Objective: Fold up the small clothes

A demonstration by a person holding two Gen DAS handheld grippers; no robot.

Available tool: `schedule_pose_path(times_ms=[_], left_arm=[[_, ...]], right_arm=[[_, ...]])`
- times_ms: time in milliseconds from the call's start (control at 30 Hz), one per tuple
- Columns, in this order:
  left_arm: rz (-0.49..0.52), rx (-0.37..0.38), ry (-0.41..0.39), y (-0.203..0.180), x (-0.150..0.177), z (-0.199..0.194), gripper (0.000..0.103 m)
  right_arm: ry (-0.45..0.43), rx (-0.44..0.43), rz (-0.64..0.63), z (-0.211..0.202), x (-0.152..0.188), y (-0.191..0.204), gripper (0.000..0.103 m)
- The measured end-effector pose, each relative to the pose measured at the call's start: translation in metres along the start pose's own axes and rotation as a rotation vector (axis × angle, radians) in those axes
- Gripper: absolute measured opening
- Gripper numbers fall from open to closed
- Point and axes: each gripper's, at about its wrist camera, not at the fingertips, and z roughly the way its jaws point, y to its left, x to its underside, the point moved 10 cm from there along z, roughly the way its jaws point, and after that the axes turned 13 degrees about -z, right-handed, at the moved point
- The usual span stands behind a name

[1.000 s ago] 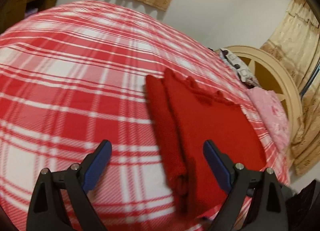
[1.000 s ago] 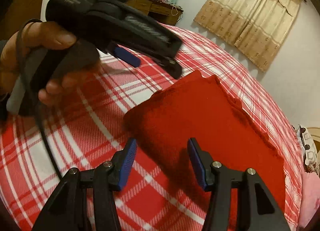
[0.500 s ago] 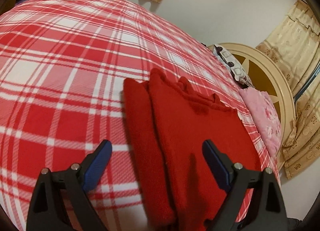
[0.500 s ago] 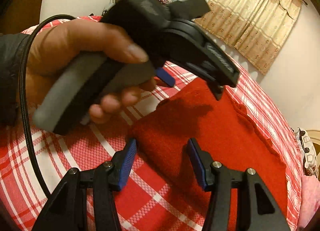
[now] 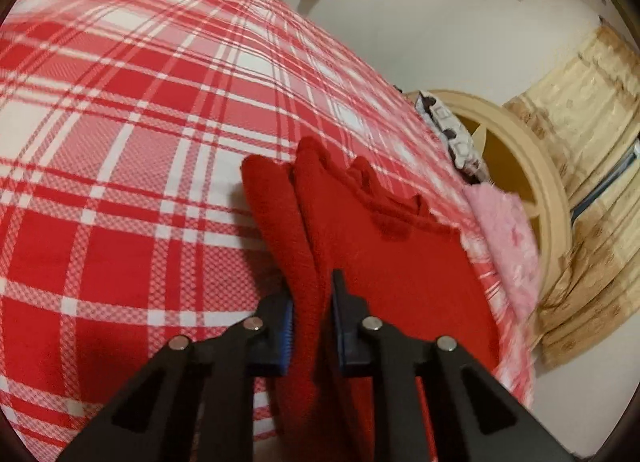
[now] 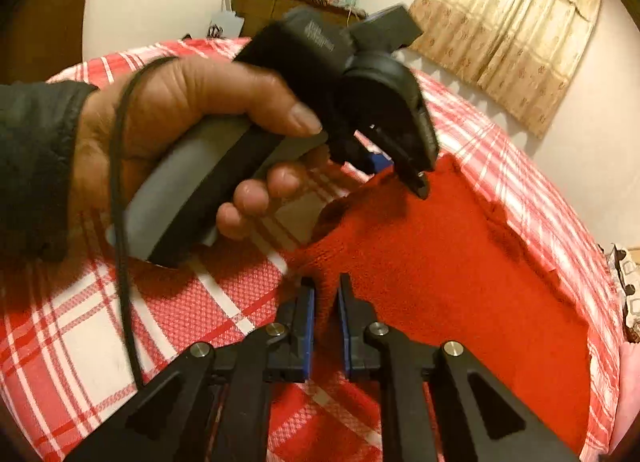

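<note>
A red knitted garment (image 5: 392, 262) lies partly folded on the red-and-white plaid bed cover (image 5: 120, 181), with a long fold running along its left side. My left gripper (image 5: 312, 290) is closing its jaws, and the blue pads pinch the near end of that fold. In the right wrist view the same garment (image 6: 440, 262) spreads to the right. My right gripper (image 6: 326, 286) is shut on its near left corner. A hand (image 6: 180, 113) holds the left gripper (image 6: 400, 175) just beyond, at the garment's far corner.
A cream wooden headboard (image 5: 532, 181) and a pink fluffy blanket (image 5: 504, 229) lie at the bed's right end. Beige curtains (image 6: 508, 21) hang behind, and a cluttered wooden dresser (image 6: 280, 5) stands by the far wall. A black cable (image 6: 120, 221) trails from the hand.
Both grippers went from open to pinched on the red garment. The left gripper moved in over the garment's folded edge and dropped a little; the right stayed in place.
</note>
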Motion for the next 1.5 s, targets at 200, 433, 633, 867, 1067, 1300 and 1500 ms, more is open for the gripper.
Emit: schedule_pose_path(times_ms=[200,433,633,867,1067,1300,1500], left_arm=[[0.000,0.018,-0.016,-0.014,-0.001,-0.011,0.014],[0.022,0.055,-0.038,-0.050,-0.004,-0.012,0.014],[0.025,0.122,-0.048,-0.082,-0.001,-0.003,0.014],[0.051,0.187,-0.054,-0.122,0.003,0.007,0.013],[0.079,0.228,-0.052,-0.153,0.007,0.017,0.013],[0.120,0.261,-0.016,-0.192,0.017,0.038,0.013],[0.166,0.269,0.032,-0.224,0.038,0.065,0.013]], right_arm=[[-0.040,0.004,0.040,-0.018,0.005,-0.014,0.007],[-0.072,0.047,0.129,-0.040,0.022,-0.050,0.007],[-0.090,0.074,0.190,-0.053,0.034,-0.062,0.007],[-0.126,0.115,0.256,-0.076,0.050,-0.082,0.007],[-0.173,0.131,0.328,-0.098,0.056,-0.097,0.007],[-0.183,0.179,0.373,-0.125,0.082,-0.118,0.006],[-0.167,0.209,0.429,-0.148,0.114,-0.132,0.006]])
